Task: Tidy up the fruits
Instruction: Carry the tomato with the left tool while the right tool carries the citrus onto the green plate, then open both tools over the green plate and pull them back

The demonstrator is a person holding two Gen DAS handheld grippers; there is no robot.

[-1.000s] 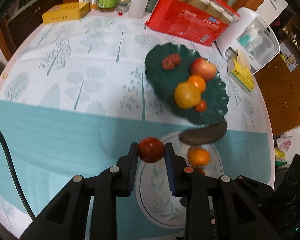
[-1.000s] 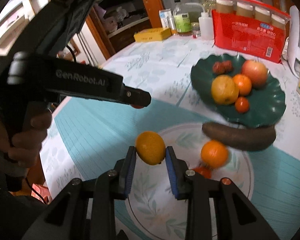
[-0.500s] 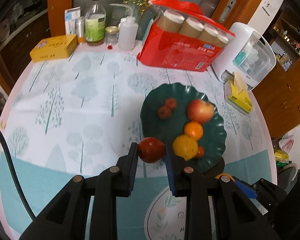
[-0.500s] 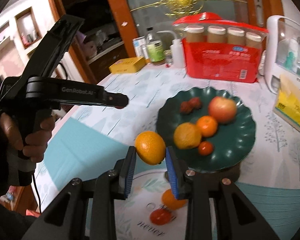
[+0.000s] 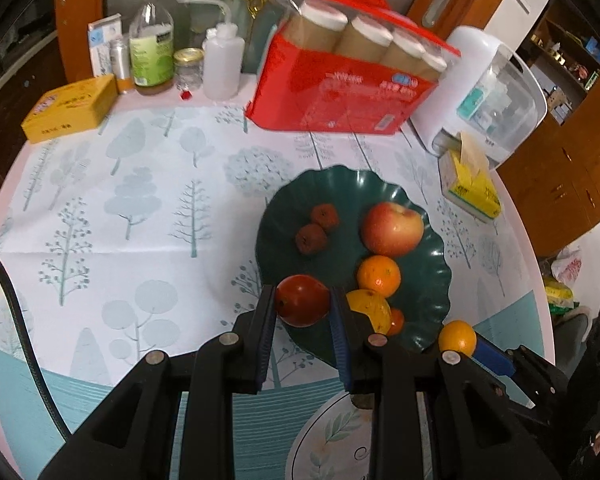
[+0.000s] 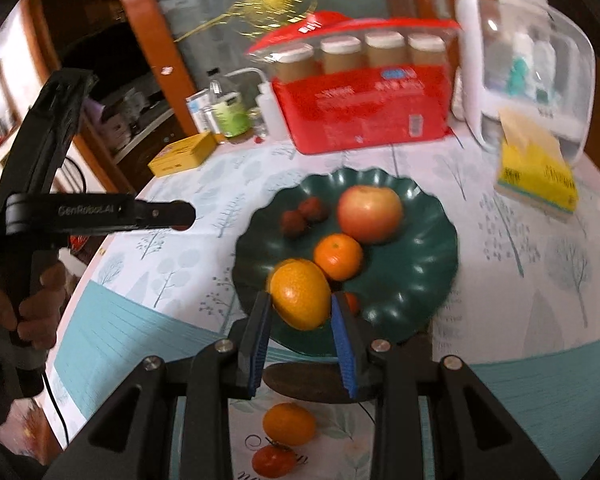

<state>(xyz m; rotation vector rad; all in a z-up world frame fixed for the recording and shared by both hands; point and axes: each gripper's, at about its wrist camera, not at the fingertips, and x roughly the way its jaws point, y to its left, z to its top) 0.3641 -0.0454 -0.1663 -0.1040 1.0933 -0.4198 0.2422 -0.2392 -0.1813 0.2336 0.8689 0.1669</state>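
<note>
My left gripper (image 5: 302,306) is shut on a red tomato-like fruit (image 5: 302,304) and holds it above the near left rim of the dark green plate (image 5: 432,280). My right gripper (image 6: 300,308) is shut on an orange (image 6: 300,294) above the same plate's (image 6: 416,280) near edge. The plate holds an apple (image 5: 392,228), a mandarin (image 5: 379,275), a yellow-orange fruit (image 5: 370,308), two small dark red fruits (image 5: 318,228) and a small red one. A white patterned plate (image 6: 340,436) below holds a mandarin (image 6: 289,424), a small tomato (image 6: 274,462) and a dark brown banana (image 6: 312,382).
A red pack of jars (image 5: 340,80), a white appliance (image 5: 496,100), a yellow tissue pack (image 5: 470,186), bottles (image 5: 152,56) and a yellow box (image 5: 70,106) stand along the far edge of the round table. The left gripper's handle (image 6: 80,212) shows at the left in the right wrist view.
Both grippers have risen from over the white plate and moved forward towards the green plate, each still holding its fruit.
</note>
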